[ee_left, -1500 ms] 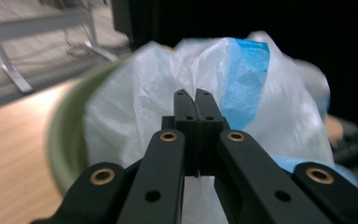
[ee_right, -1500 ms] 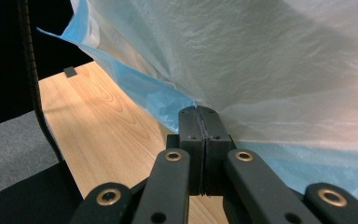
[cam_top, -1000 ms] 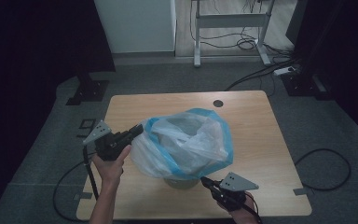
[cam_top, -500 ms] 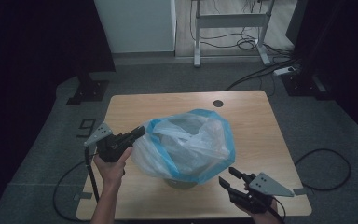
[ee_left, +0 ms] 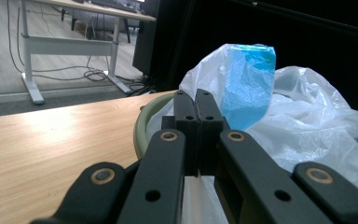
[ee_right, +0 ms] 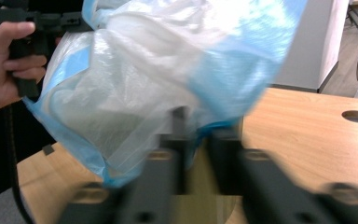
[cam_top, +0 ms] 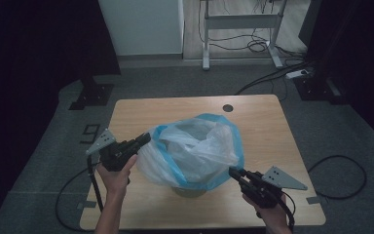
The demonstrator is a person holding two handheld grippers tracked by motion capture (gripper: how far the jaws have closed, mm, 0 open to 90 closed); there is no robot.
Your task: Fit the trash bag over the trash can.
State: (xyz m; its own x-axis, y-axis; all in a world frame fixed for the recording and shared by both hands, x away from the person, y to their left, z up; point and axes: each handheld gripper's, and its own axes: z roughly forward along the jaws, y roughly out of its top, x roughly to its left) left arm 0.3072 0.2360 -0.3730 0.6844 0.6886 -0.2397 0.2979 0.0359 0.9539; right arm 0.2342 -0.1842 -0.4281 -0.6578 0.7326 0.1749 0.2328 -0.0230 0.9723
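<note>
Left claw (cam_top: 143,140): jaws pressed together on a fold of the plastic bag (cam_top: 195,148), at its left edge; seen along the left gripper view, the two black tips meet with thin film running down between them. Hand wrapped around the handle, cable trailing off the bench (cam_top: 126,204) edge.

Right claw (cam_top: 233,173): jaws have just been closing, now drawn nearly together at the bag's blue lower right edge; its own view is blurred and I cannot tell whether film is caught between them.

Bag: translucent white with blue rim, puffed up, draped over a pale green bin (ee_left: 142,123) standing mid-bench, near the front edge.

Bench: light wood, round cable hole (cam_top: 228,107) at the far side.
</note>
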